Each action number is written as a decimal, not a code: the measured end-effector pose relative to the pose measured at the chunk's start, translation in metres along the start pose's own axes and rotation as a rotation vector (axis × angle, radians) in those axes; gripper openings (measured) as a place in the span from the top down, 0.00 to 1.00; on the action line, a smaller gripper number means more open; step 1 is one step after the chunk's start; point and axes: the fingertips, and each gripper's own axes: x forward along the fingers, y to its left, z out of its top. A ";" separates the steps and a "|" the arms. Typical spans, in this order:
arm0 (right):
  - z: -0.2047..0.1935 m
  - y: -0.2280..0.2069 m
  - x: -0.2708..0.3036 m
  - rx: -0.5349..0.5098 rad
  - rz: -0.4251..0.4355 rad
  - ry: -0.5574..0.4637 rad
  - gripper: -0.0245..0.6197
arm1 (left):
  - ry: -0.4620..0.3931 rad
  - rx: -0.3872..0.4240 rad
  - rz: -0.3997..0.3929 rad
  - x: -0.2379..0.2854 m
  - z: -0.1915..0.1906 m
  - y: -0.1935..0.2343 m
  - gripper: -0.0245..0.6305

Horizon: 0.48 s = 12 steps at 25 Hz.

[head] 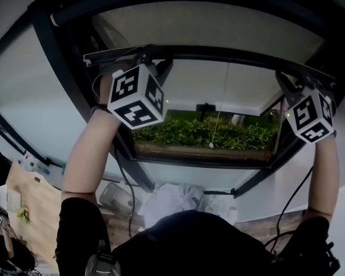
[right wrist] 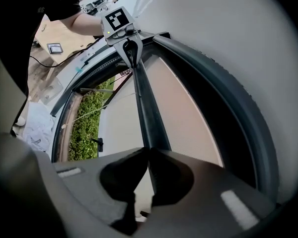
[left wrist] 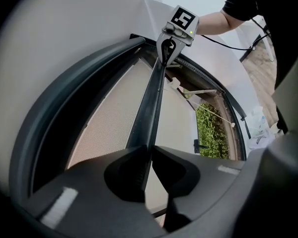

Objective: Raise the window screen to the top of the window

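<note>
High overhead, beige mesh window screen (head: 207,26), left tool (left wrist: 148,148) and right tool (right wrist: 148,150) clamping its dark bar (left wrist: 151,103).

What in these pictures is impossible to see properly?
- Head view: how the left gripper and right gripper clamp the screen bar; their marker cubes cover the jaws.
- Head view: small things on the wooden table, too small, cut by the left edge.
- Head view: what lies below the window sill, blocked by the person's dark top.

The window screen (head: 207,26) is fine beige mesh, set high in the window (head: 62,68). Its dark bottom bar (head: 218,53) lies nearly level.
</note>
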 end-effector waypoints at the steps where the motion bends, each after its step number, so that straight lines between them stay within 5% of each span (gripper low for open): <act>1: 0.000 -0.001 -0.001 0.001 -0.001 0.000 0.93 | -0.001 0.003 -0.001 -0.001 0.001 0.000 0.91; 12: 0.010 -0.033 -0.008 0.000 -0.046 -0.019 0.94 | -0.004 0.025 0.048 -0.009 0.010 0.032 0.91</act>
